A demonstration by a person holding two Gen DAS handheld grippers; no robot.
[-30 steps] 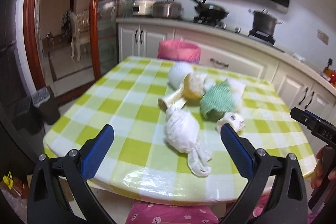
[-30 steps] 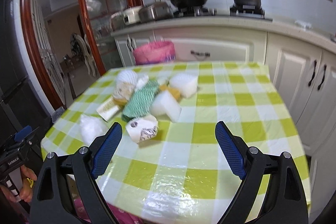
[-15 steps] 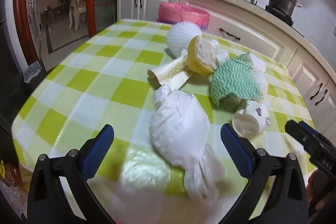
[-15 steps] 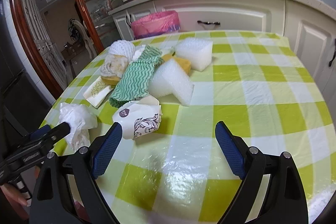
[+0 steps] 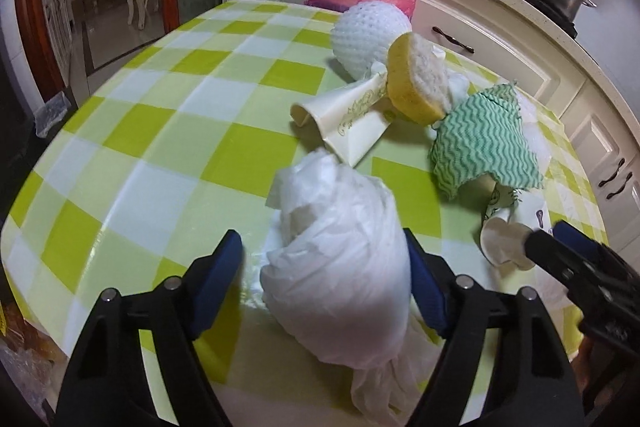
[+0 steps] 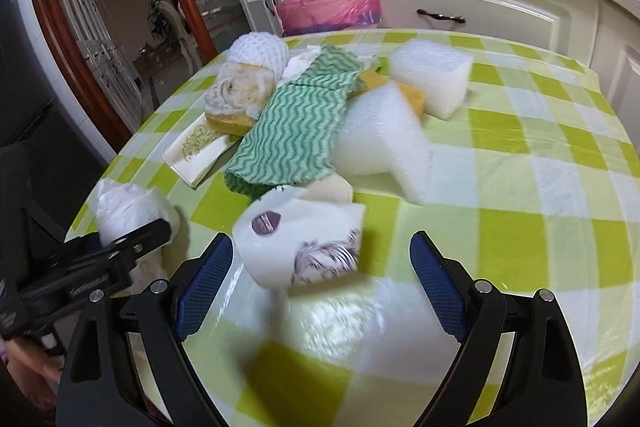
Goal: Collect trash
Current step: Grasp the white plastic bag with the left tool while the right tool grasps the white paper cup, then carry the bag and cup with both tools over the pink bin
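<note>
White plastic bag (image 5: pixel 340 267) lies lengthwise between closing left gripper (image 5: pixel 324 283) jaws.

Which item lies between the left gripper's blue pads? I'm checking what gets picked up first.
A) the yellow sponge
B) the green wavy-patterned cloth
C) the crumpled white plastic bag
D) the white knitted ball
C: in the left wrist view the crumpled white plastic bag sits between the pads of the left gripper, whose jaws are closing; the other items lie farther back.
</note>
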